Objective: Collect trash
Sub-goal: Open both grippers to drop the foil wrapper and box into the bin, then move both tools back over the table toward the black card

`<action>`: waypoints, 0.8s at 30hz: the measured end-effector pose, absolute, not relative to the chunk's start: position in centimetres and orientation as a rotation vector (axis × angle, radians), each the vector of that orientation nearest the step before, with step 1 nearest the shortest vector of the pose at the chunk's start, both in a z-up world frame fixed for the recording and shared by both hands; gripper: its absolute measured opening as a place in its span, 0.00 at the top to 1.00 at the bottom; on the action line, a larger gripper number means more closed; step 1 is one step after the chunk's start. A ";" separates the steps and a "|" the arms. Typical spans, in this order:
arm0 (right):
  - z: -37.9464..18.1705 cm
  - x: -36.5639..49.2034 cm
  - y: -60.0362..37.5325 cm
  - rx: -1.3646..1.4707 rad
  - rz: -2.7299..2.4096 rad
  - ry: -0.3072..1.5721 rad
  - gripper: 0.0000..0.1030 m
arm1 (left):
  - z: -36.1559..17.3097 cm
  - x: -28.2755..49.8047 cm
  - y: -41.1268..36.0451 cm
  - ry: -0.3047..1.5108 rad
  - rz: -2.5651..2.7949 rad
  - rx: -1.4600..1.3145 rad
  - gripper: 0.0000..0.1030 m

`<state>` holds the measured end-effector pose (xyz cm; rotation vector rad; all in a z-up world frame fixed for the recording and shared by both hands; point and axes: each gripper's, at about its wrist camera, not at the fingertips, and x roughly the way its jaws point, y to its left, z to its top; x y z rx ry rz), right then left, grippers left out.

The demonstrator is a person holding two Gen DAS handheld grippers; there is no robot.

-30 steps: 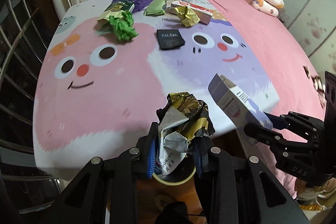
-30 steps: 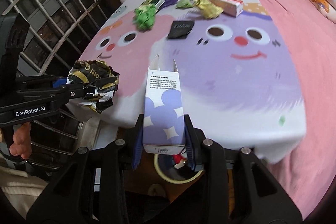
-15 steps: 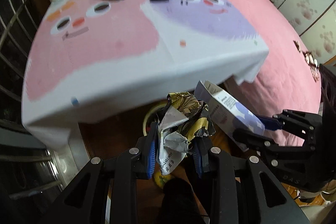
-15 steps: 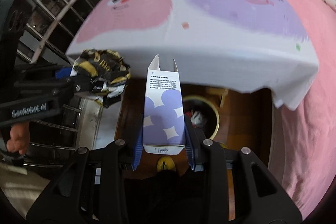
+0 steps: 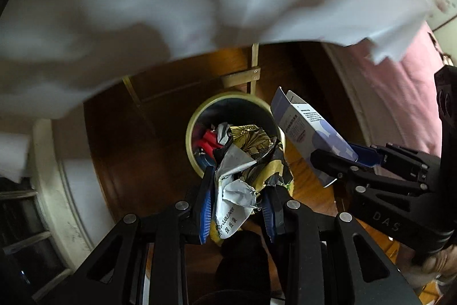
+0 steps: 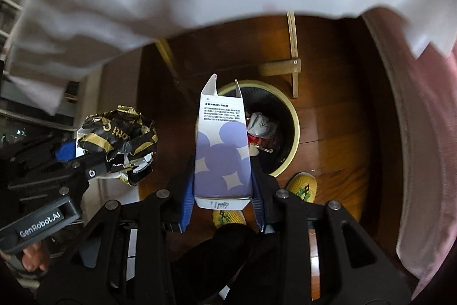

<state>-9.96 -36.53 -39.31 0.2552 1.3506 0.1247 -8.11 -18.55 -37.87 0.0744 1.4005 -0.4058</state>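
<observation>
The left gripper [image 5: 238,199] was clamped on a crumpled wrapper [image 5: 251,159] at lower centre of its view, over the near rim of the bin [image 5: 190,130]. The right gripper [image 6: 222,199] was clamped on a purple carton [image 6: 221,145] at frame centre. The carton's long axis ran up the frame, open flaps pointing toward the bin's left rim. Released there, either piece could probably catch the rim and fall onto the wooden floor [image 6: 337,133], near the person's yellow shoe [image 6: 302,186].
</observation>
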 end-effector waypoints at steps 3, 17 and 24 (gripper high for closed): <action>-42.4 -9.1 -37.0 0.275 0.115 1.355 0.70 | -40.9 -7.5 -18.8 1.407 -0.382 0.072 0.72; -49.0 -5.9 -39.5 0.338 0.089 1.350 0.44 | -46.8 -2.7 -20.0 1.391 -0.312 0.072 0.15; -47.8 -5.3 -40.2 0.327 0.077 1.351 0.43 | -44.8 -3.2 -19.7 1.329 -0.283 0.071 0.15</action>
